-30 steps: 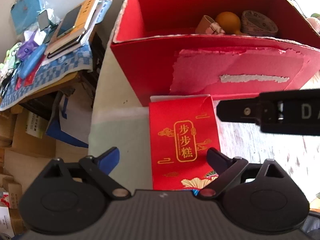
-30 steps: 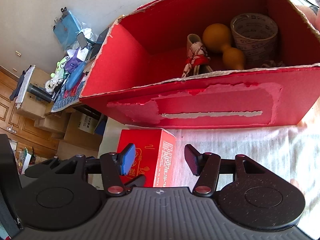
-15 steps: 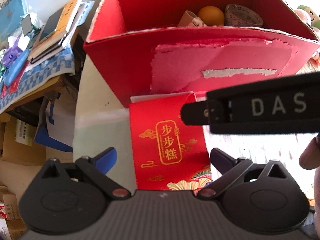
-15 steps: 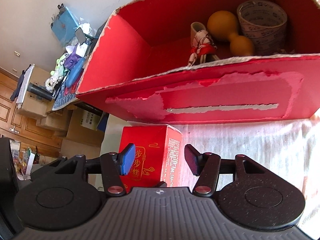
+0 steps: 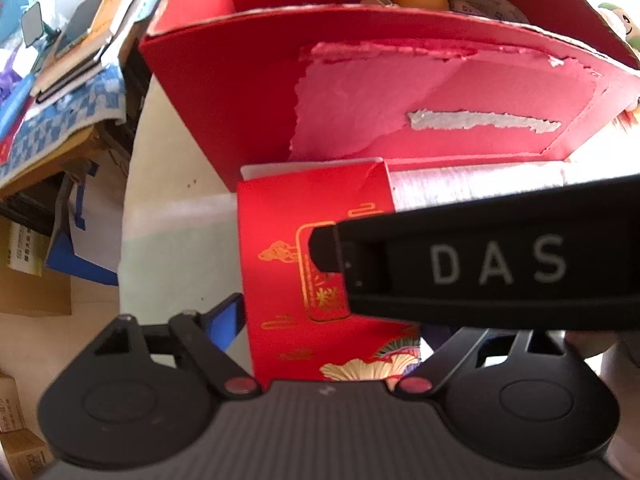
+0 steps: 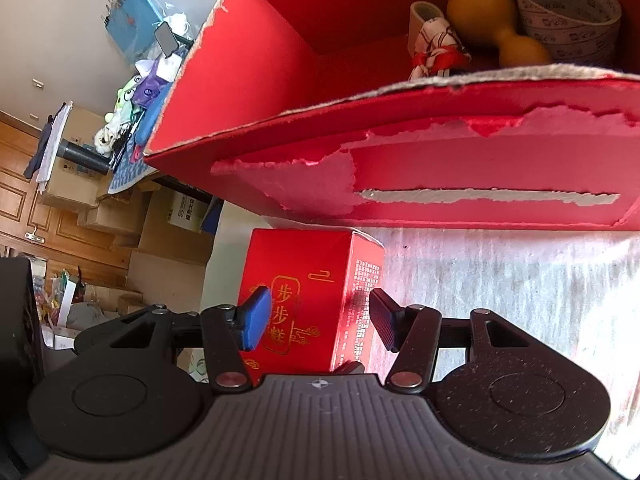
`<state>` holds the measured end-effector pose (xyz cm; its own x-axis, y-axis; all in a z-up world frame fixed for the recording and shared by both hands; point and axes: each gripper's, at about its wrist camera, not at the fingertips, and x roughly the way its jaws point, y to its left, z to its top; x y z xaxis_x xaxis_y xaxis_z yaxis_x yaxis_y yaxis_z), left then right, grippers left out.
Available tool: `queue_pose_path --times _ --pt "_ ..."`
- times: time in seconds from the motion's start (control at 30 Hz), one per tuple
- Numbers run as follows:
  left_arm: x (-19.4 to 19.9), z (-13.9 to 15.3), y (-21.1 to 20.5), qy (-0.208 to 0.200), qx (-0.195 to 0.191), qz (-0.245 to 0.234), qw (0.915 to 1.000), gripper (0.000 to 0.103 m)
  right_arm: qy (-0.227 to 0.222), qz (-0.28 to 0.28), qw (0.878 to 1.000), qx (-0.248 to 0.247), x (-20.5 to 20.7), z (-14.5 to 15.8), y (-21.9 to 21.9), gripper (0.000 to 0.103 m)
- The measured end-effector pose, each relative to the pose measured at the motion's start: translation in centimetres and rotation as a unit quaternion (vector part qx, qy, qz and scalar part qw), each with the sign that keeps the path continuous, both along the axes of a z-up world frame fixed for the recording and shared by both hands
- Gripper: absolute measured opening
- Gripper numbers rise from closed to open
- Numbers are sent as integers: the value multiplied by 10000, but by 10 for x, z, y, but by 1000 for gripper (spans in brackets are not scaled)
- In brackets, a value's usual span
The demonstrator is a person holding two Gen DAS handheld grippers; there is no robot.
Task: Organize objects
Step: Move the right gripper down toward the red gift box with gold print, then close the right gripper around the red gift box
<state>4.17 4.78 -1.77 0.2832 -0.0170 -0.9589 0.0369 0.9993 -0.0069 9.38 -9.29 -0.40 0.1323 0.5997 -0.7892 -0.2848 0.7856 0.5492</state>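
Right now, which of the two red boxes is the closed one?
The small red box with gold lettering, standing on the white cloth. The big red carton behind it has an open top, holding a tape roll.

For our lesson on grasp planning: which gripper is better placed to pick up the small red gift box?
Left, probably: the left gripper straddles the small red box, jaws closing, blue pad beside its side wall. The right gripper meets it corner-on, its blue pad before the front face.
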Motion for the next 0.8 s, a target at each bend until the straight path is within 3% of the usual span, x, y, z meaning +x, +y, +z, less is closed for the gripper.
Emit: queue_pose_path --times 0.8 --pt "1 -1 4 7 -32 -136 9999 83 111 127 9999 25 2 -1 -11 46"
